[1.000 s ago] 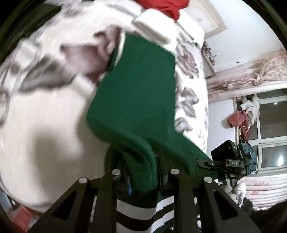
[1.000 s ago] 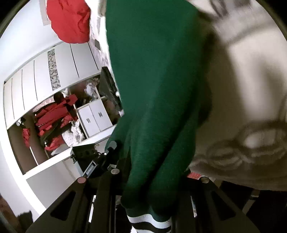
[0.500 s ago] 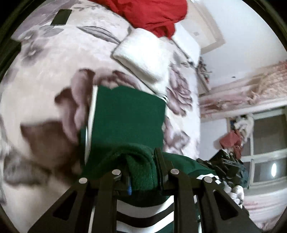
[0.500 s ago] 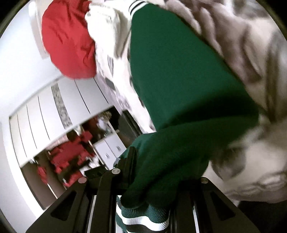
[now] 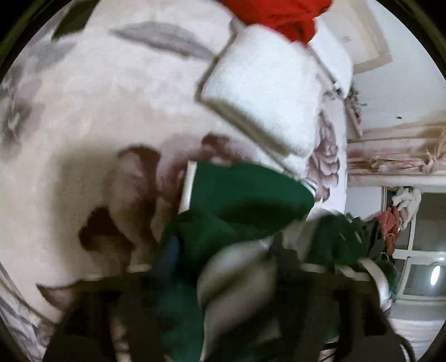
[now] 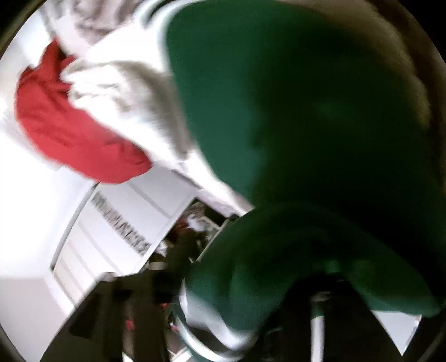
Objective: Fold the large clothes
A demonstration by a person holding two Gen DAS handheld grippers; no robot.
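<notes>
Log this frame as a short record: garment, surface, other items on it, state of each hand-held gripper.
garment: green knit sweater with striped white cuffs, folded over on itself
surface: cream floral bedspread
other items: folded white fleece garment; crumpled red garment behind it
left hand-held gripper: blurred; jaws have just been opening, sweater lies between them
right hand-held gripper: blurred; jaws have just been opening, sweater drapes in front
</notes>
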